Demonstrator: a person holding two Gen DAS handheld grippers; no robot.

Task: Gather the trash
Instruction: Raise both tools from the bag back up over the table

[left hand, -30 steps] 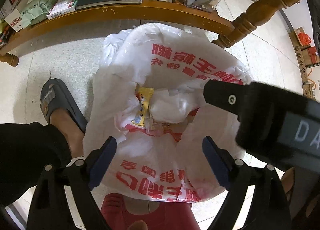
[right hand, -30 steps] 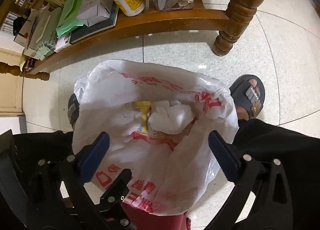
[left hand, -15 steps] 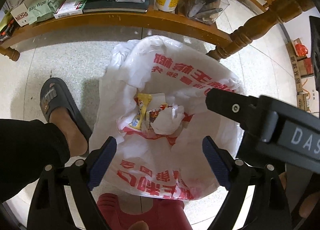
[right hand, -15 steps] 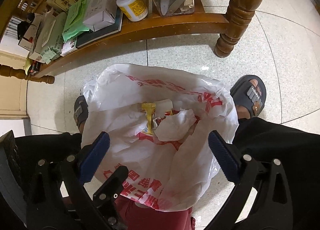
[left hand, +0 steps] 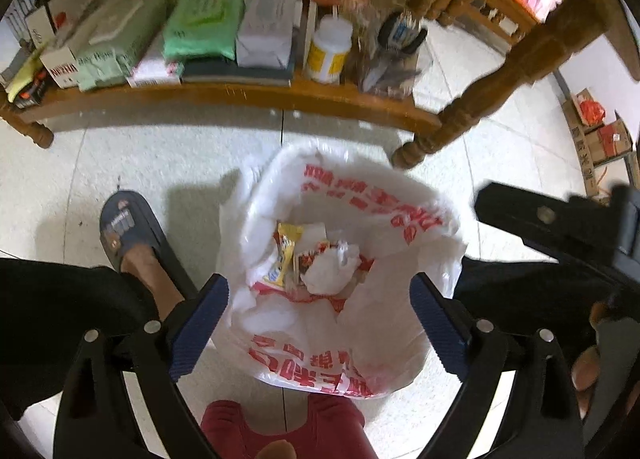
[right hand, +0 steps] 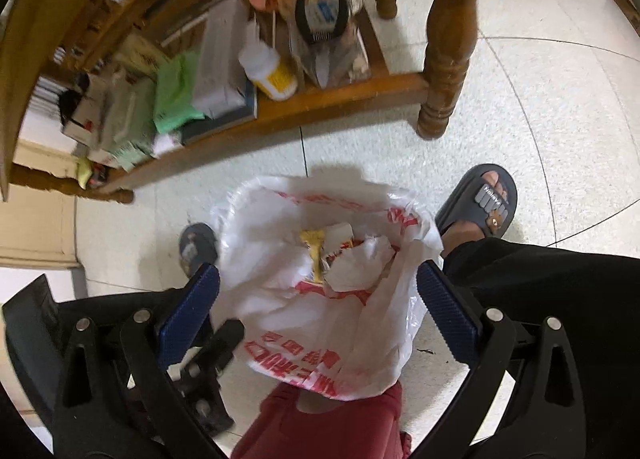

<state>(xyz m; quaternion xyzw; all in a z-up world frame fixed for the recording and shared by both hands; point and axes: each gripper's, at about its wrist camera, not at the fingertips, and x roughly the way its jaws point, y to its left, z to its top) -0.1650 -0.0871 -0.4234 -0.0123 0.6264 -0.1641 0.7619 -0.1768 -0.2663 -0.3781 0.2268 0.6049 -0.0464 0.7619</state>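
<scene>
Ahead of the grippers, low wooden shelf (left hand: 224, 93) crowded: white bottle with yellow label (left hand: 329, 53), green wipes pack (left hand: 202, 29), white box (left hand: 268, 19). Turned table leg (right hand: 448, 47) ahead right. Grey slippers (right hand: 482, 201) on tiled floor (left hand: 140, 155).

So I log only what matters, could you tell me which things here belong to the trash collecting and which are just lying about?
Job: white plastic bag, crumpled tissue, yellow wrapper.
Lying about: white pill bottle, green wipes pack, grey box, wooden shelf.
</scene>
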